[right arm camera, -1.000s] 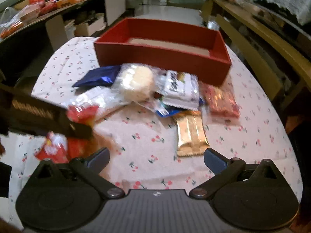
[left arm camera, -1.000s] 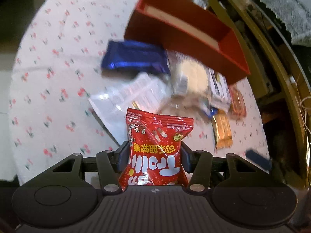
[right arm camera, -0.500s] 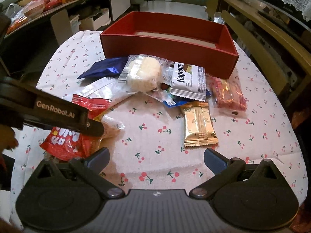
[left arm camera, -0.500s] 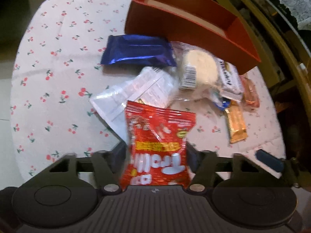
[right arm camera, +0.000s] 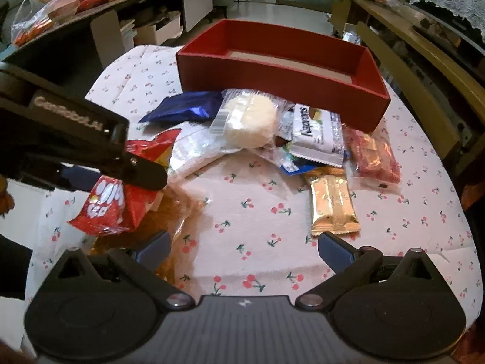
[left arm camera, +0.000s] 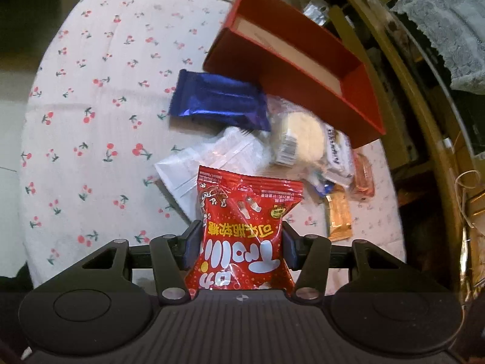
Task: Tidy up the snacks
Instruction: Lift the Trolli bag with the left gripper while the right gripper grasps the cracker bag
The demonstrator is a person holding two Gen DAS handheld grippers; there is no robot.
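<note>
Cherry-print cloth [right arm camera: 242, 200] is covering the round table, with an open red box [right arm camera: 282, 69] sitting at twelve o'clock. Snack packets are lying heaped before it, a gold wafer bar [right arm camera: 332, 203] at four o'clock of the heap. At nine o'clock the left gripper [left arm camera: 239, 241] is closing its jaws on a red candy bag [left arm camera: 245, 233], lifted above the cloth. The right gripper [right arm camera: 242, 248] is hovering with jaws spread wide, gripping nothing.

blue packet [right arm camera: 295, 166] under snacks, unreadable
</note>
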